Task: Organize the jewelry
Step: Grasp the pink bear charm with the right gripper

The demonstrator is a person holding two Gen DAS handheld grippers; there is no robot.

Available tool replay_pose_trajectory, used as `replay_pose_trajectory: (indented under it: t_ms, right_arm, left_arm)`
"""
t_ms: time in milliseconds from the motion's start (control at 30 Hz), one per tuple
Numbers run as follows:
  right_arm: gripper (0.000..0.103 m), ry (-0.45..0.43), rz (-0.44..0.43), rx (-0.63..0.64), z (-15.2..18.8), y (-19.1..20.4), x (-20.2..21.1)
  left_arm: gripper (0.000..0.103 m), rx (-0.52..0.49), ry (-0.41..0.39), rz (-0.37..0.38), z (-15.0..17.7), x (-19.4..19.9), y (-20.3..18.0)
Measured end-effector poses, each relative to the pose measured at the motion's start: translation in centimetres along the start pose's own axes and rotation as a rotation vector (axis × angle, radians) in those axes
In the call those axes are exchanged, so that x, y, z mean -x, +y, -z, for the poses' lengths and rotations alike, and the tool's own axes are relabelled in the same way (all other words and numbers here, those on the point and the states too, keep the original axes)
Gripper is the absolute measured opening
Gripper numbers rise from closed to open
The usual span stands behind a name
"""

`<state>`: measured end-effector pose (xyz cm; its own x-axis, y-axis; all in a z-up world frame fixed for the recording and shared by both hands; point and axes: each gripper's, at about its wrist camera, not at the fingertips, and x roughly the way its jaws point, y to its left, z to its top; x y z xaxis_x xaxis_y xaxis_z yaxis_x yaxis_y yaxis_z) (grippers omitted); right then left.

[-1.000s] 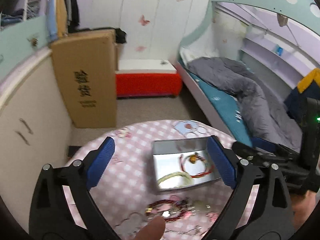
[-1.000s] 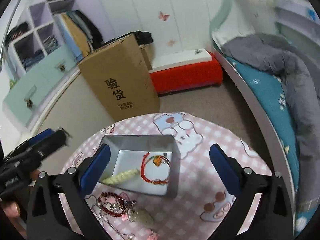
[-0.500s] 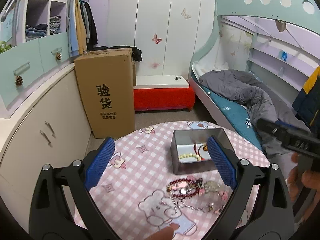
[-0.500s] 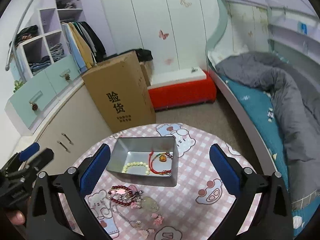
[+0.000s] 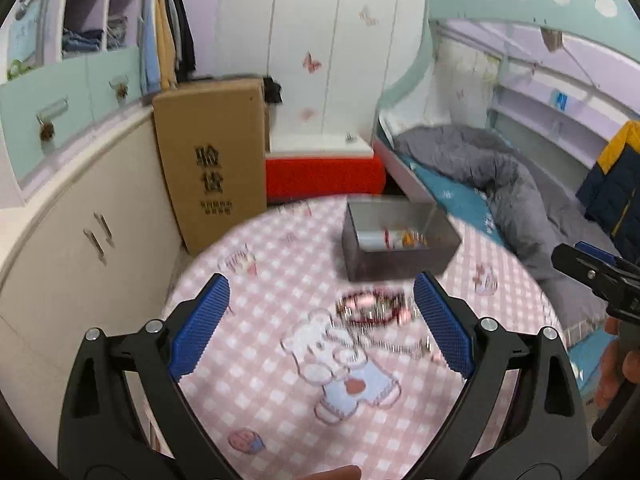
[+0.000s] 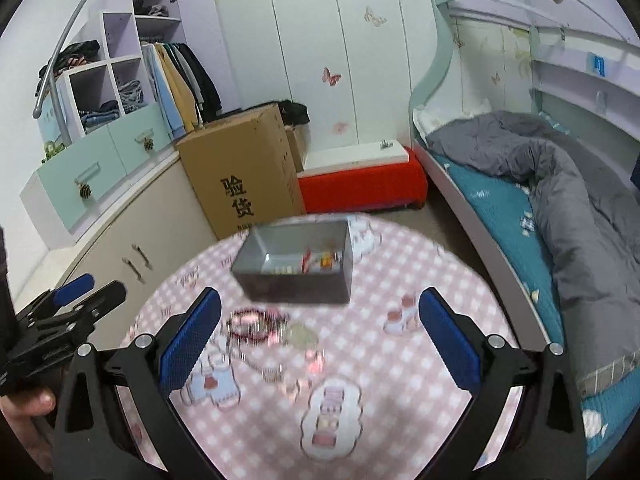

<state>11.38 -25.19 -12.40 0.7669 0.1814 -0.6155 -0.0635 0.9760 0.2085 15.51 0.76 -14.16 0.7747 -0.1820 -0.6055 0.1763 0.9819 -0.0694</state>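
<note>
Pink-checked cloth w/ cartoon bear prints covers the round counter [image 5: 280, 272]. Grey metal tin [image 6: 296, 276], open-topped, sits beyond the fingertips in both views; inside it a pale beaded strand, a red cord bracelet and sth orange-gold, all blurred. Loose jewelry pile [image 5: 372, 308] lies on the cloth just short of the tin: dark red beaded loop, pinkish pieces, thin silvery chain trailing toward the camera, details smeared by motion blur. In left wrist view the pile sits between the fingers, nearer the right-side one; in right wrist view it's nearer the left-side finger. Left gripper [image 5: 320, 320] fingers spread wide, blue pads, nothing between them. Right gripper [image 6: 320, 334] likewise wide apart and empty. Both hover above the counter, not touching the jewelry. Cardboard box [image 6: 244, 172] stands beyond the counter.
</note>
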Motion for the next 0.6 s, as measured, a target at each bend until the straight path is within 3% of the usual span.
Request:
replay_pose_trajectory:
  t_ms: [300, 467, 600]
  right_arm:
    - [0.095, 0.150, 0.014, 0.022, 5.0, 0.0, -2.8]
    - [0.095, 0.232, -0.011, 0.069, 7.3, 0.6, -5.7]
    - [0.077, 0.272, -0.035, 0.133, 8.0, 1.9, -8.1]
  left_arm:
    - [0.092, -0.063, 0.143, -0.034, 3.9, -5.2, -1.5]
    - [0.092, -0.048, 0.170, -0.017, 4.8, -5.7, -1.7]
    - [0.092, -0.038, 0.185, -0.013, 5.3, -5.6, -1.7]
